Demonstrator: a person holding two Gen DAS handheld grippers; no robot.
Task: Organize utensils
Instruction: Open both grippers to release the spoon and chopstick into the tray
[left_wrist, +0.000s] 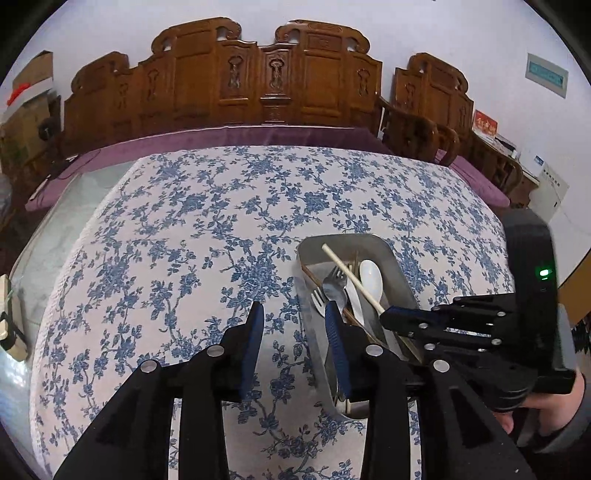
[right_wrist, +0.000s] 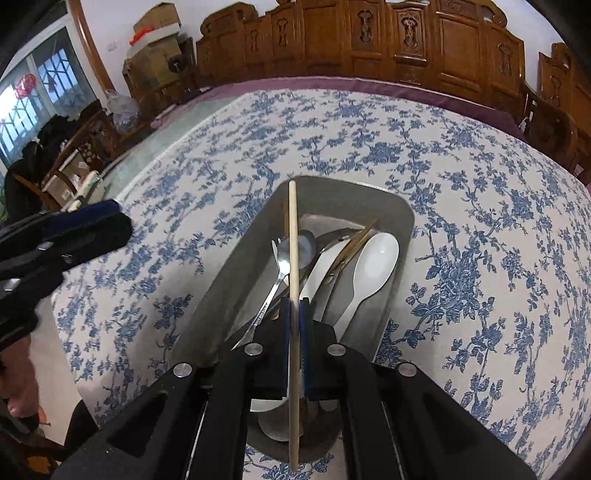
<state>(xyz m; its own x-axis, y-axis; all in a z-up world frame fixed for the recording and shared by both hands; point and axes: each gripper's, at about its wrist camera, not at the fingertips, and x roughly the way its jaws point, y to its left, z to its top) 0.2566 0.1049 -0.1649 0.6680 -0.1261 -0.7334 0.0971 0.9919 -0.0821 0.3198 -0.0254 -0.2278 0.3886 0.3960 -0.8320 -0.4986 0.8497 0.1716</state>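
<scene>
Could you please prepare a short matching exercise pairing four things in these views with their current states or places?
Things:
1. pale chopstick
2. left gripper
3. white spoon
4. metal tray

States:
A. open, holding nothing
B. lying in the tray
C. clamped between the right gripper's fingers
D. resting on the floral tablecloth

Pairs: 1-C, 2-A, 3-B, 4-D
</scene>
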